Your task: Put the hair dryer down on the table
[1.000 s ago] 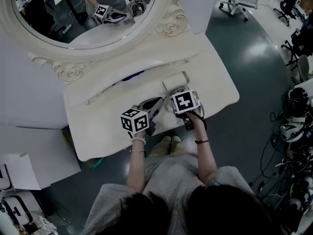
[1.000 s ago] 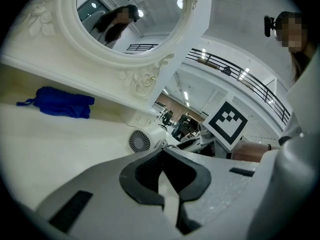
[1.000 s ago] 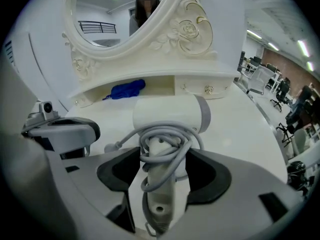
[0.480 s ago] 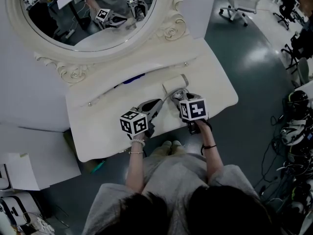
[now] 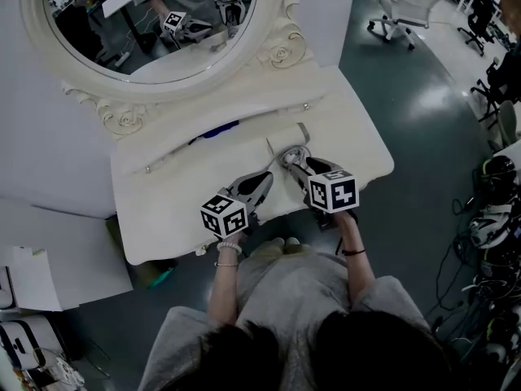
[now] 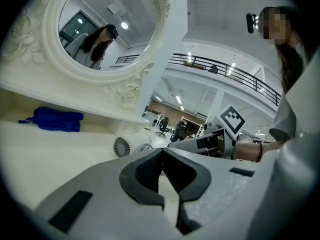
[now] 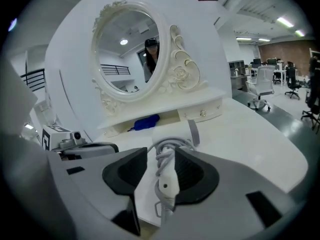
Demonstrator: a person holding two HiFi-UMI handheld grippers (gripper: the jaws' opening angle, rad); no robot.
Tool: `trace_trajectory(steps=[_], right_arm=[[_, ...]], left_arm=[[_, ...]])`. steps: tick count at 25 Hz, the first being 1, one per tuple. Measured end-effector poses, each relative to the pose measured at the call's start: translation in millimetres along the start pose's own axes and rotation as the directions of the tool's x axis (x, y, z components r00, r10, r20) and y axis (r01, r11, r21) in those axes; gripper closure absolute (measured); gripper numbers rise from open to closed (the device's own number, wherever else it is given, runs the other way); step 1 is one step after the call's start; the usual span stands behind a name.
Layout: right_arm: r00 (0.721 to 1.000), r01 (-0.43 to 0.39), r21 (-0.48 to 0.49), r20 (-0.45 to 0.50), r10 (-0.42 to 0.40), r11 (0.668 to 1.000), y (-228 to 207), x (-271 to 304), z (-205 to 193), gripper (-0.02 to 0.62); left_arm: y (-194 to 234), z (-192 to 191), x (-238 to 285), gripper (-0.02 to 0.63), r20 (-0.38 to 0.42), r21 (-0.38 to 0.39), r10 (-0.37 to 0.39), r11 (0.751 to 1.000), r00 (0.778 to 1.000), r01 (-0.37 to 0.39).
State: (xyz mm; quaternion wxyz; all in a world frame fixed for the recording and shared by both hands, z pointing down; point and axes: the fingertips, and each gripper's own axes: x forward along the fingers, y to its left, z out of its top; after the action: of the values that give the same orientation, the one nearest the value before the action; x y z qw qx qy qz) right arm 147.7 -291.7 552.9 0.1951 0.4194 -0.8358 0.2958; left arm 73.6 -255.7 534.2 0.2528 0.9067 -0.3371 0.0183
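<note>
Hair dryer (image 5: pixel 285 142) lies on table (image 5: pixel 163 198); blue cloth (image 5: pixel 218 129) in shelf recess (image 5: pixel 260 119).

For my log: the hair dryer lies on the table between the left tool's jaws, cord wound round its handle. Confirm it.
Wrong side: the hair dryer lies on the table between the jaws of the right tool, which are closing around it, cord wound round its handle. The right gripper view shows it; the left tool is empty.
</note>
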Motion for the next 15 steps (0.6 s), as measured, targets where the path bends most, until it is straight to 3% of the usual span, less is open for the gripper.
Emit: trace_trajectory(steps=[4, 8, 15], right_arm=[[0.996, -0.041, -0.009, 0.083, 0.042, 0.999, 7.3, -17.0, 17.5, 0.531], [0.979, -0.127, -0.032, 0.156, 0.131, 0.991, 24.5, -33.3, 36.1, 0.592], [0.931, -0.248, -0.127, 0.244, 0.273, 0.960, 55.7, -58.1, 54.0, 0.594]], left_arm=[[-15.5, 7.7, -1.2, 0.601, 0.047, 0.048, -0.005, 0.999, 0.999, 0.003], [-33.9, 20.7, -3.3, 0.601, 0.091, 0.096, -0.019, 0.995, 0.996, 0.010], [-66.1, 41.4, -7.2, 0.601, 0.115, 0.181, -0.049, 0.983, 0.992, 0.027]])
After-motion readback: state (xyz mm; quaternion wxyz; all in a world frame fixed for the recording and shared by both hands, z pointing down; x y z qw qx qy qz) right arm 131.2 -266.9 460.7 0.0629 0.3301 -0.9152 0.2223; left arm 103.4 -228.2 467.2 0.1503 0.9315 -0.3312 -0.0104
